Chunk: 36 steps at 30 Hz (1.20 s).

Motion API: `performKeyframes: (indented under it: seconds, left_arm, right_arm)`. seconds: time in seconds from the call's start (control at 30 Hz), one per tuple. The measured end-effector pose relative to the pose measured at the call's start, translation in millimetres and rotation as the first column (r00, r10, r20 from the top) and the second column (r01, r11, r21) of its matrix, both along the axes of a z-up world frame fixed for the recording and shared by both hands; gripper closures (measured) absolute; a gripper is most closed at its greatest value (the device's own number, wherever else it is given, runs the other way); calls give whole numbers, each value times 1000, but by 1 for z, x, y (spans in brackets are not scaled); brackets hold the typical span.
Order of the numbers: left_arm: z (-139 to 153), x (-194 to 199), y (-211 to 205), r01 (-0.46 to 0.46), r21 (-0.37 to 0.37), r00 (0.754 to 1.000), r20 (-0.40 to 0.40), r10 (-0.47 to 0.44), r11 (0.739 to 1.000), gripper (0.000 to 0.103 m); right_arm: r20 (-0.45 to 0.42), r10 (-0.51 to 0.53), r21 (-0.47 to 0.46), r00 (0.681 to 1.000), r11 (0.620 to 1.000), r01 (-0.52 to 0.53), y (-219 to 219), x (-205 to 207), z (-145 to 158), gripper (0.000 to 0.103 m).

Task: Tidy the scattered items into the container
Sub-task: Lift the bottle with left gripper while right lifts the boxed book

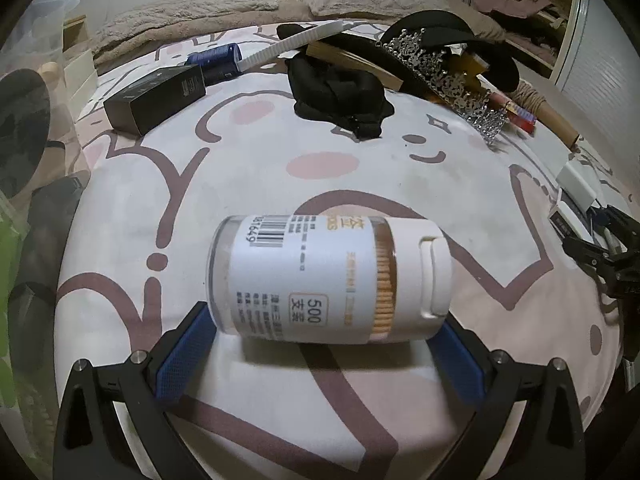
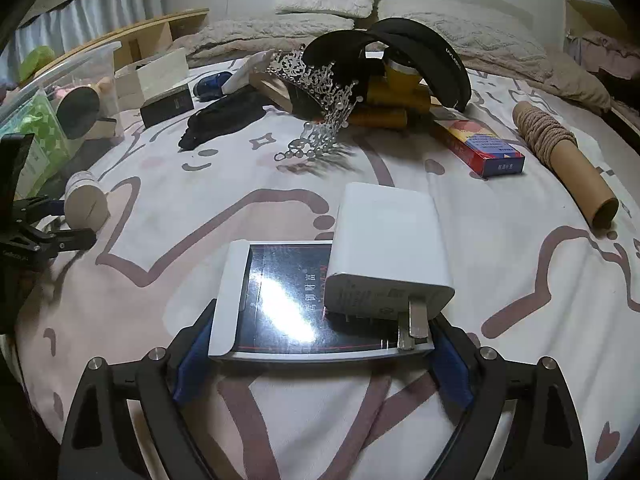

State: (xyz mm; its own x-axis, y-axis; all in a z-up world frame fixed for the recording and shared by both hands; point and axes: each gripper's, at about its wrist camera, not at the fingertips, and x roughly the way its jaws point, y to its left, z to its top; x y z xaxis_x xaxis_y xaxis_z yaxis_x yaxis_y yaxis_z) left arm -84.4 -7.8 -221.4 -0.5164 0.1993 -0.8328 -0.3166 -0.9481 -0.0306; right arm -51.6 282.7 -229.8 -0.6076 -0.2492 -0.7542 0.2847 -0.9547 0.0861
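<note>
Jaws spread wide on both sides: your left gripper (image 1: pixel 324 356) brackets the toothpick jar (image 1: pixel 328 280) lying on the bedspread (image 1: pixel 248 168), your right gripper (image 2: pixel 320 360) the flat box (image 2: pixel 296 304) beneath the charger (image 2: pixel 384 248), so squeeze next, then carry to the container (image 2: pixel 60 92).

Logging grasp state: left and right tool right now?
Left tool: open, straddling the toothpick jar, not gripping.
Right tool: open, straddling the white box with the charger on top.

- toothpick jar (image 1: pixel 328 280) lying on its side on the bed (image 1: pixel 248 168), white flip cap to the right
- left gripper (image 1: pixel 320 354) jaws spread wide, one blue pad at each end of the jar
- black box (image 1: pixel 156 94), black cloth (image 1: pixel 340 92) and tiara (image 1: pixel 444 72) further back
</note>
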Motion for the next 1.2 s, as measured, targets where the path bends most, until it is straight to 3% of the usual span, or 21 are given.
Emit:
performKeyframes:
  seconds: [0.07, 0.23, 0.43, 0.53, 0.67, 0.87, 1.2]
  left_arm:
    - [1, 1, -1, -1, 10, 1000, -7, 1, 1000, 0]
    - [4, 2, -1, -12, 6, 1000, -16, 12, 1000, 0]
    - [14, -3, -3, -30, 56, 999, -29, 32, 998, 0]
    - [18, -9, -2, -35, 65, 999, -33, 37, 997, 0]
    - [21, -14, 1, -23, 61, 999, -37, 25, 998, 0]
    - [19, -19, 11, 14, 52, 1000, -28, -13, 999, 0]
    - [16, -21, 14, 31, 61, 999, 8, -31, 998, 0]
  right_arm:
    - [2, 18, -32, 1000, 999, -18, 2, 1, 0, 0]
    - [3, 17, -75, 1000, 997, -17, 7, 2, 3, 0]
    - [-18, 3, -71, 1000, 997, -5, 8, 7, 13, 0]
    - [-41, -43, -131, 998, 991, 38, 23, 12, 27, 0]
    - [6, -44, -258, 999, 965, 44, 40, 15, 37, 0]
    - [-7, 98, -351, 995, 931, -95, 26, 19, 49, 0]
    - [2, 265, -403, 964, 883, -241, -11, 14, 48, 0]
